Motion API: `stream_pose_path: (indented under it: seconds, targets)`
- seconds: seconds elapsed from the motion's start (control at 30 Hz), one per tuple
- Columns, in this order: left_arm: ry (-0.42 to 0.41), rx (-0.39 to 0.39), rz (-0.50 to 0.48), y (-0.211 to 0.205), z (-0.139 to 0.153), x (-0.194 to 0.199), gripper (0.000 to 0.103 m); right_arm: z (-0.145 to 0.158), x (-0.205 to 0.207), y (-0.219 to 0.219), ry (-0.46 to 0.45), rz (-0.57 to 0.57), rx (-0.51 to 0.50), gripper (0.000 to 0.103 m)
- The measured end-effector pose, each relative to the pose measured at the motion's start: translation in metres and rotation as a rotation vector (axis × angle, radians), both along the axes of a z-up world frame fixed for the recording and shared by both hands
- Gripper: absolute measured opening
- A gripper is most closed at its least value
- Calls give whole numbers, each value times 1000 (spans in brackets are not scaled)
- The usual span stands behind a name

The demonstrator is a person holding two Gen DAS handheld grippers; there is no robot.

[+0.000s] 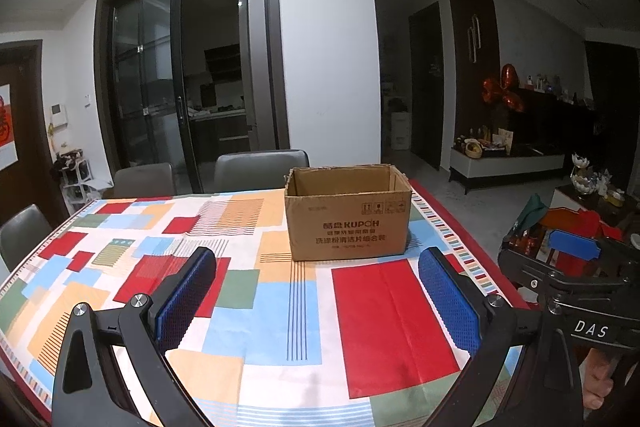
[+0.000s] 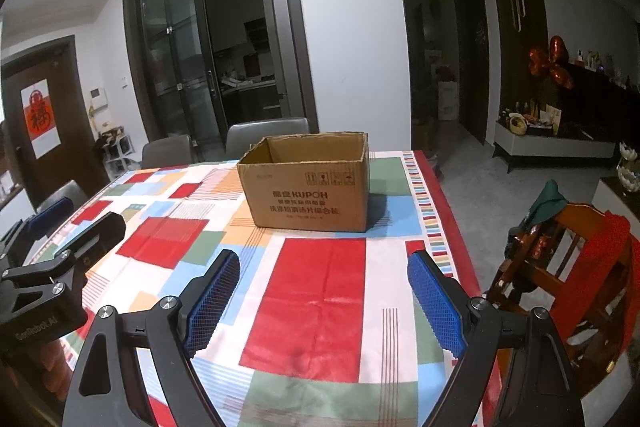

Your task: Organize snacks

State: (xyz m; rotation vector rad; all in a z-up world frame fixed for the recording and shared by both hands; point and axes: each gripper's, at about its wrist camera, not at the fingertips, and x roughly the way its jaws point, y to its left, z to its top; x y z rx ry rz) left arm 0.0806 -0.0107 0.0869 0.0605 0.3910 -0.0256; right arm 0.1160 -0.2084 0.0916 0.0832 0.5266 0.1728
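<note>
Nearest the lens in the left wrist view, the left gripper [image 1: 316,301] stands with its jaws spread wide, the blue ribbed pads [image 1: 185,297] holding nothing and hanging over the patchwork tablecloth [image 1: 260,311] without visibly touching it; the lower parts of both black finger arms run out of the bottom of the picture. The right gripper [image 2: 322,301] is the same in its own view: jaws far apart, blue pads bare, only cloth between them. Each tool also shows at the margin of the other's view, cut off by the edge, the right one at the far right of the left wrist view with part of a hand [image 1: 598,385] below it, too little of it showing to make out its grip. Further along the table, ahead of both grippers and well apart from their fingertips, sits the open cardboard box [image 1: 347,215], upright, its printed long side facing the cameras; it lies slightly right of centre for the left gripper and slightly left of centre for the right one. Its near wall hides the floor of the box, so whether anything lies inside cannot be told. No snack can be made out on the cloth. Beyond the table edge stand grey chairs [image 1: 260,169]; to the right a wooden chair [image 2: 568,267] draped with red cloth is partly cropped.
</note>
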Motion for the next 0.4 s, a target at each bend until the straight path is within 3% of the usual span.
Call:
stream_pose_path:
  seconds: [0.4]
  targets:
    - [1,-7,-1,-1,-1,-3,103,0,-6,0,-8,-4,-6,87]
